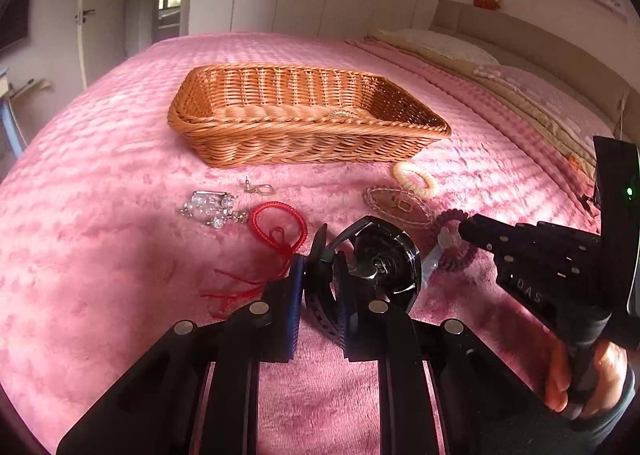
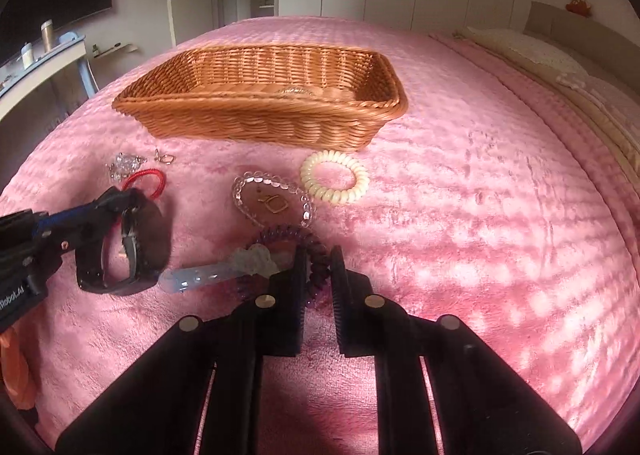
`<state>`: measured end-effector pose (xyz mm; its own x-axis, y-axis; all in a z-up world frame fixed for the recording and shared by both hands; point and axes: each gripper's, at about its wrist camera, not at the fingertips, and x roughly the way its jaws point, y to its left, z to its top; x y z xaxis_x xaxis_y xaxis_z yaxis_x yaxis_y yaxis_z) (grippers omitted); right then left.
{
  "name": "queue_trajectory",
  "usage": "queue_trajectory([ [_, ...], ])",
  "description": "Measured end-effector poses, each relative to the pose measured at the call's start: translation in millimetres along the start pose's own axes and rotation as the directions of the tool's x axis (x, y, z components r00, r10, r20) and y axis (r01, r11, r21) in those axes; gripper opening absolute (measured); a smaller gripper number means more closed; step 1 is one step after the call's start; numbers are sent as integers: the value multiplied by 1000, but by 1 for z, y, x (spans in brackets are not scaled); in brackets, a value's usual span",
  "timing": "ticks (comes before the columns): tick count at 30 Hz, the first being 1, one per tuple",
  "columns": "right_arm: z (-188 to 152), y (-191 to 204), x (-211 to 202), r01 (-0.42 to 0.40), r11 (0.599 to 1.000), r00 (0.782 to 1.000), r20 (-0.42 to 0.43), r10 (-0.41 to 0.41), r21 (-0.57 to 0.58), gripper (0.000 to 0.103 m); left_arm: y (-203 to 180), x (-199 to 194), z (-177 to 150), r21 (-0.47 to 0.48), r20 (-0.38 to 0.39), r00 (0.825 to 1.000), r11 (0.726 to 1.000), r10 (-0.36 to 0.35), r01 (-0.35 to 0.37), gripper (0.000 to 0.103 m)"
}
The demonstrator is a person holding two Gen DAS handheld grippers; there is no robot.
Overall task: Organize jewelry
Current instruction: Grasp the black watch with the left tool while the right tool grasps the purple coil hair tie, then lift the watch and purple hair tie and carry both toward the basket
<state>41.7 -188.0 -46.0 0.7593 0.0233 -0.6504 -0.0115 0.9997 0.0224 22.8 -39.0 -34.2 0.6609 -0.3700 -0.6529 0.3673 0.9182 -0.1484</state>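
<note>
Wicker basket (image 1: 304, 115) sits mid-bed on the pink plush bedspread (image 1: 100, 215), evidently the collecting place; something pale already lies inside. From the left wrist view, the left gripper (image 1: 320, 275) is clamped on the strap of a black wristwatch (image 1: 376, 263), raised off the cover, probably for carrying. Beside it lie a red cord bracelet (image 1: 280, 227) and crystal pieces (image 1: 208, 211).

From the right wrist view, the right gripper (image 2: 318, 267) straddles a purple spiral hair tie (image 2: 316, 251), jaws narrow around its coil; whether they pinch it I cannot tell. Just beyond rest a clear bead bracelet (image 2: 272, 195) and cream spiral tie (image 2: 336, 183).
</note>
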Motion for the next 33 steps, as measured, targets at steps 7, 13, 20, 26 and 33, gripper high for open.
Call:
queue_trajectory([
  [7, -2, -3, -2, -60, 998, 997, -40, 59, -19, 10, 17, -10, -7, -84, -6, 999, 996, 33, -33, 13],
  [13, 1, -23, -15, -57, 997, 998, 25, 56, 49, 9, 36, -21, -7, -175, 45, 995, 980, -89, 95, 15],
  [20, -1, -35, 0, -115, 989, 991, -63, 121, 93, 9, 41, -21, -11, -217, 64, 983, 959, -172, 182, 10],
  [26, 1, -25, 18, -70, 997, 988, -138, 72, 19, 11, 43, -17, -12, -213, 48, 987, 964, -152, 159, 6],
  [33, 0, -6, 23, 10, 995, 991, -131, -22, -96, 12, 35, -9, -11, -119, -71, 992, 988, -105, 96, 19],
])
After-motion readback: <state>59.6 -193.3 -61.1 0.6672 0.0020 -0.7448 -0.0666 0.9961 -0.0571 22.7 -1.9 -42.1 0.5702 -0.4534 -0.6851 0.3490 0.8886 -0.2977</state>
